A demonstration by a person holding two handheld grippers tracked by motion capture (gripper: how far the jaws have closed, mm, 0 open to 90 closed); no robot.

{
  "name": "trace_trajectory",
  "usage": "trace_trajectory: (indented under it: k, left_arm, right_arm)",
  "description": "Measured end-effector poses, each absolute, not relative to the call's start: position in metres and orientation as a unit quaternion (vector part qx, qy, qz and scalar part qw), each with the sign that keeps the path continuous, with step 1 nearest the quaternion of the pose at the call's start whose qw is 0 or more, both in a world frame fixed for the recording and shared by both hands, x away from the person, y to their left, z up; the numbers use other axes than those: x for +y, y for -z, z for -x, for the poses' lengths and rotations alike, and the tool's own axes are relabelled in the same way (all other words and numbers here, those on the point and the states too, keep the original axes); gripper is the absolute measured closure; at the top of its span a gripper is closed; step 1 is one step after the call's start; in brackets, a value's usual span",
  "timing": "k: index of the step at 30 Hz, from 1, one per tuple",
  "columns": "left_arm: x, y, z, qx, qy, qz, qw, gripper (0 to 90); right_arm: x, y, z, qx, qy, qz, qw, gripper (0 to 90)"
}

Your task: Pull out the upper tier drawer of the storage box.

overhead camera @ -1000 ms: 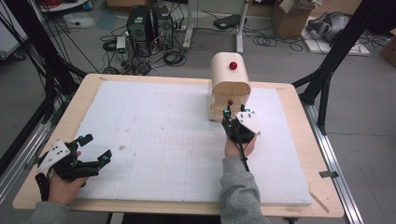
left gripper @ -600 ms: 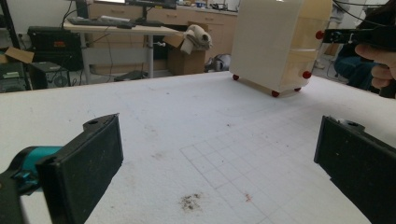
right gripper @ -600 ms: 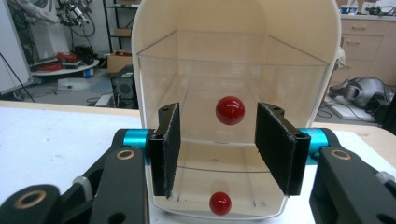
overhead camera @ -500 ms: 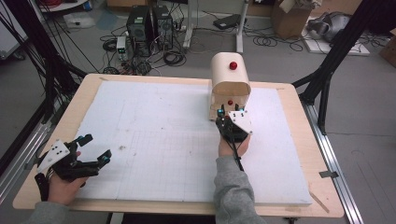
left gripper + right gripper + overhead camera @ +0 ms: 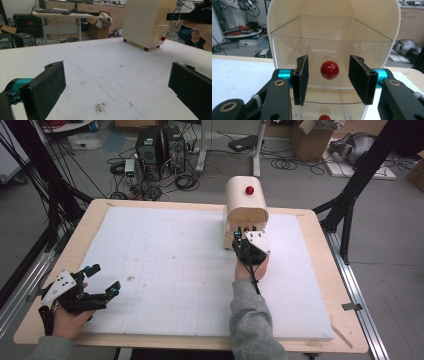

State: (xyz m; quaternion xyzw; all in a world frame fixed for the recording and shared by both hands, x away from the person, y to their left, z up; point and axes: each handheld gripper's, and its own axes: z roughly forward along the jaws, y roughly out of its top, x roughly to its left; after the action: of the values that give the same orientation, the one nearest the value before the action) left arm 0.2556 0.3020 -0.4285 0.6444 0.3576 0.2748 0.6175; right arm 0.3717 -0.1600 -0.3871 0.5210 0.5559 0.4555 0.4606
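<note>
While the left gripper (image 5: 102,291) idles with jaws wide apart near the table's front-left corner, the right gripper (image 5: 329,78), jaws apart, brackets the red drawer knob (image 5: 329,70) dead ahead on the cream cabinet (image 5: 245,210); prob. closes on it next.

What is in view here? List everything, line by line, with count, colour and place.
Cabinet: one, cream, rounded top, far right part of the mat; clear drawer fronts in the right gripper view.
Drawer knob: one, red, on the clear drawer front, between the right gripper's open jaws.
Top knob: one, red, on the cabinet's top.
Mat: one, white, gridded, covering the table.
Table: one, light wood.
Left gripper: black, near left edge, open.
Right gripper: black, at the cabinet front, open.
</note>
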Motion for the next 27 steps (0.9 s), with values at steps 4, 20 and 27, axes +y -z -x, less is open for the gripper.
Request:
trace_trajectory:
  k: [4, 20, 27]
  left_arm:
    - [0.3019, 0.4283, -0.2552, 0.358, -0.276, -0.644, 0.617, 1.7]
    - [0.3016, 0.4288, -0.2556, 0.357, -0.275, -0.647, 0.615, 1.7]
    - [0.3018, 0.4286, -0.2553, 0.357, -0.276, -0.647, 0.615, 1.7]
  right_arm:
    - [-0.1602, 0.3872, -0.372, 0.555, -0.456, -0.521, 0.461, 50.7]
    - [-0.1574, 0.3869, -0.3701, 0.547, -0.452, -0.527, 0.467, 73.0]
    - [-0.157, 0.3869, -0.3694, 0.544, -0.452, -0.531, 0.466, 73.3]
